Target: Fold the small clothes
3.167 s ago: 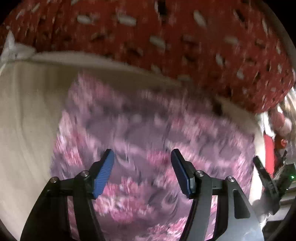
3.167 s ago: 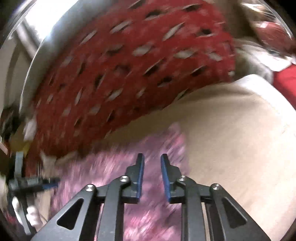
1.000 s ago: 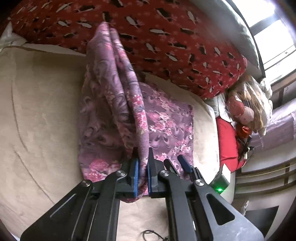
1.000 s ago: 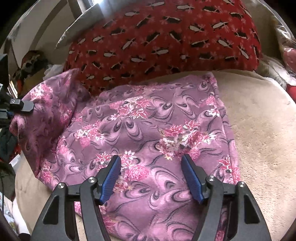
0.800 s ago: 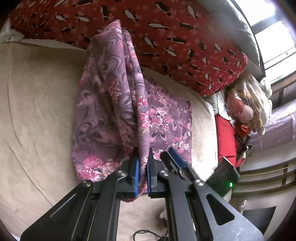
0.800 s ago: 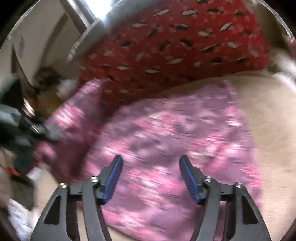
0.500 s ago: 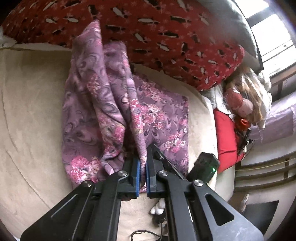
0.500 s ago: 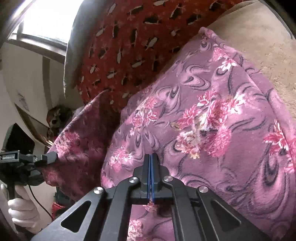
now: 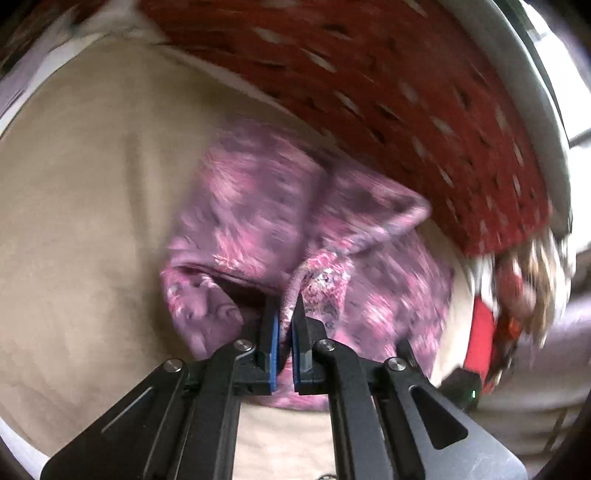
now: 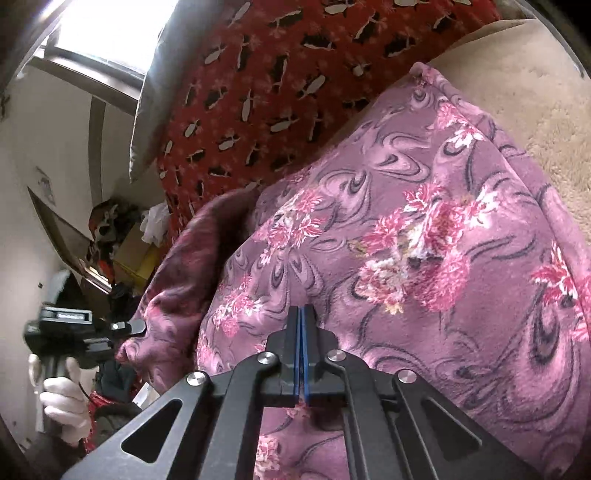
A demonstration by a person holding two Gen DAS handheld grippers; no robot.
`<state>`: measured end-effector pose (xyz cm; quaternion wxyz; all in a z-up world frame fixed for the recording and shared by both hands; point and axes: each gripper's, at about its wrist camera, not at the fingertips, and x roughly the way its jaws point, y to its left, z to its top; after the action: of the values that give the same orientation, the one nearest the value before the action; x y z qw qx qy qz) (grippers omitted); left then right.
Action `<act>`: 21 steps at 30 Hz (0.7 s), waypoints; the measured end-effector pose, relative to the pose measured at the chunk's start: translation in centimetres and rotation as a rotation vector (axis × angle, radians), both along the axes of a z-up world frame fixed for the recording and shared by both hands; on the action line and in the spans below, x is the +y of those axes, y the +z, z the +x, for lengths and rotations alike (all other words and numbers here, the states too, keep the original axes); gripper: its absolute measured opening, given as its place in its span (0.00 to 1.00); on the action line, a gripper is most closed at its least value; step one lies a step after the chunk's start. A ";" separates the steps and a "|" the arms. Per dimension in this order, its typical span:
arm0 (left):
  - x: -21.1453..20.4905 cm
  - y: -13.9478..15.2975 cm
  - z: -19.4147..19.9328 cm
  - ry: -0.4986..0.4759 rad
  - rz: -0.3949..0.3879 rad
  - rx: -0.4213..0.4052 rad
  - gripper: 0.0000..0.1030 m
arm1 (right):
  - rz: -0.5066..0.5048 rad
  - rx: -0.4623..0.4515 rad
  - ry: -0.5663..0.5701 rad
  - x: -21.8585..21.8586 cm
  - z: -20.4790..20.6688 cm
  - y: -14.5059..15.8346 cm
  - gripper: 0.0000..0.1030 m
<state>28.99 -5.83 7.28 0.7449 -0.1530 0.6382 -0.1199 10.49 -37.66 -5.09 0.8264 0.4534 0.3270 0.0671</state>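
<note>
A purple cloth with pink flowers (image 9: pixel 258 206) lies on the beige plush surface (image 9: pixel 92 221), one side lifted and bunched. My left gripper (image 9: pixel 284 314) is shut on a raised fold of it; this view is blurred by motion. In the right wrist view the cloth (image 10: pixel 424 240) fills the middle. My right gripper (image 10: pixel 300 314) is shut, its blue pads flat together with the tips against the flat cloth and no fabric seen between them. The left gripper (image 10: pixel 138 328) shows at the left edge holding the lifted corner, with a white-gloved hand (image 10: pixel 62 402) on its handle.
A red patterned cushion (image 9: pixel 406 92) (image 10: pixel 277 92) borders the far side of the cloth. Bare beige plush (image 10: pixel 535 92) lies to the cloth's right. Toys and a red object (image 9: pixel 517 295) crowd one end. Boxes and clutter (image 10: pixel 129 251) sit below a bright window (image 10: pixel 103 33).
The right gripper's jaws went from wide open to shut and tipped down onto the cloth, then stayed still. The left gripper swung sideways and lower with its fold, which now hangs less high.
</note>
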 end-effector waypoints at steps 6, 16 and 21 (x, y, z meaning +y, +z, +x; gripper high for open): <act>7.2 -2.2 0.1 0.102 -0.034 0.059 0.03 | -0.011 0.000 -0.004 0.2 0.0 0.2 0.00; 6.9 -4.3 3.7 0.083 -0.218 0.094 0.52 | -0.024 0.006 -0.011 0.4 0.1 0.3 0.00; 3.7 -5.5 6.4 0.007 -0.110 0.107 0.52 | -0.021 0.007 -0.010 0.4 0.3 0.3 0.00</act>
<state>35.34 -2.10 1.75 0.7008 -0.2021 0.6688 -0.1440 10.74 -37.30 -4.77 0.8303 0.4468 0.3281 0.0581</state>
